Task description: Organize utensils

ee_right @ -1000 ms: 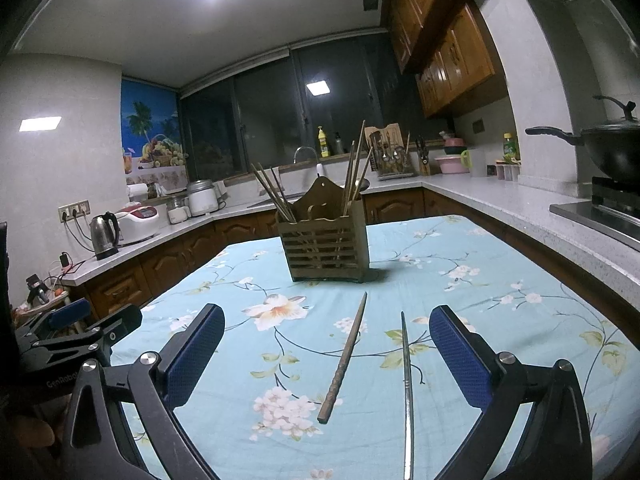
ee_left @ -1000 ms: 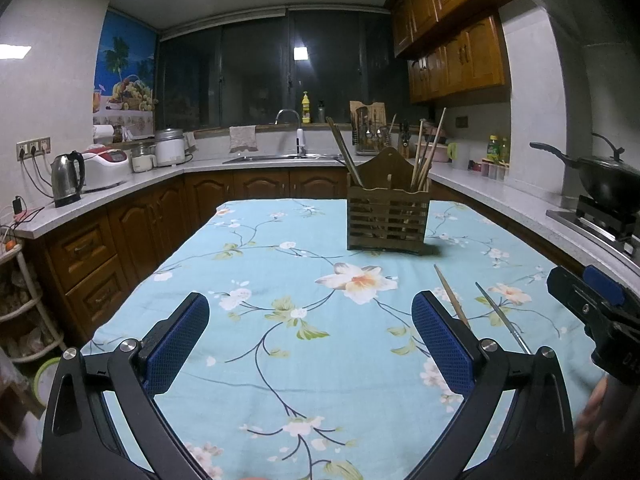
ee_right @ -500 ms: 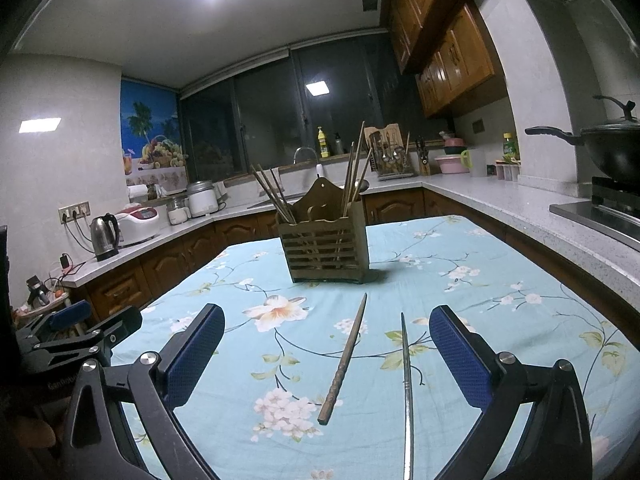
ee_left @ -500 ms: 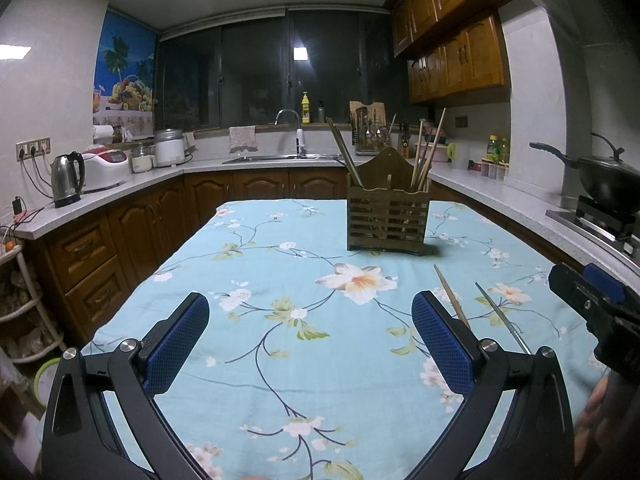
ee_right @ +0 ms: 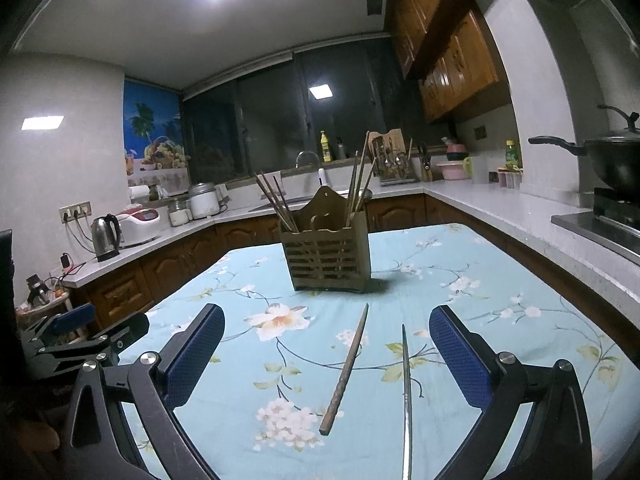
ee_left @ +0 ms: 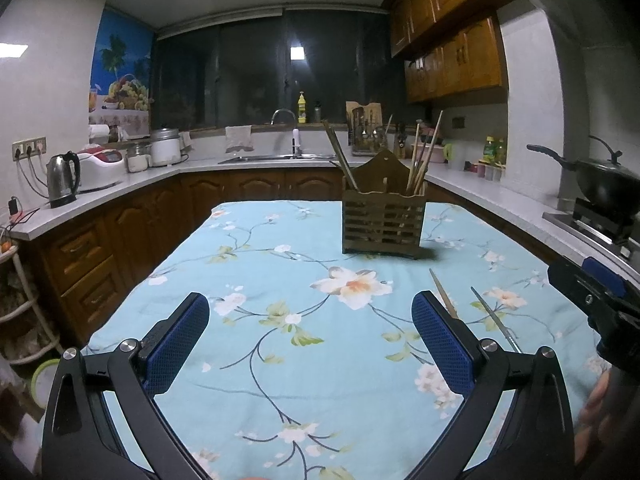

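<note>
Wooden chopstick (ee_right: 346, 372) and metal chopstick (ee_right: 406, 396) lie before slatted holder (ee_right: 326, 258).

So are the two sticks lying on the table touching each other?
Apart. The right wrist view shows the wooden chopstick and the metal chopstick side by side, with flowered tablecloth visible between them along their whole length.

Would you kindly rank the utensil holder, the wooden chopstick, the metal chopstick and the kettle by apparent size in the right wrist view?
1. Utensil holder.
2-3. Metal chopstick and wooden chopstick: similar length; the metal one runs out of frame, so unranked.
4. Kettle, though it stands much farther away, so its true size is unsure.
</note>
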Tool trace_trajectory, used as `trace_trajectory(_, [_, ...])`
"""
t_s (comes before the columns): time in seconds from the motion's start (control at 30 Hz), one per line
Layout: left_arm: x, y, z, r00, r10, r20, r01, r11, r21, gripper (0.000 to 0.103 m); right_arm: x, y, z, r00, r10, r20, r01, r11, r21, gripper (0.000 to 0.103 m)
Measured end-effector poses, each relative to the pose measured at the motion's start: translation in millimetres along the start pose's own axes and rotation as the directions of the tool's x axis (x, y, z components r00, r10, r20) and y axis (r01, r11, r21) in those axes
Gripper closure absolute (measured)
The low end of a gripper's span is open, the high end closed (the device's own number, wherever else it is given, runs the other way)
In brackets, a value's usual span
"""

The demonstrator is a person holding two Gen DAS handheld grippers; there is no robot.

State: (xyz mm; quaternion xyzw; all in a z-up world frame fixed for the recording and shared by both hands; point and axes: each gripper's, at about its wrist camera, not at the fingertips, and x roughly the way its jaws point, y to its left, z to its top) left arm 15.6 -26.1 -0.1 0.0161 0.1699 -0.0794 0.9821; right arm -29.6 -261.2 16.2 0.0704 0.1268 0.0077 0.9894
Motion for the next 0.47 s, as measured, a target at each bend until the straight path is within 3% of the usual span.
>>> trace_trajectory(0.47, [2.1,1.2,2.9,1.0,-0.01,-0.006,0.01,1.0,0.005,0.0,0.7,1.1,1.0,1.0,0.0,-0.007,0.0,1.0,0.001,0.0])
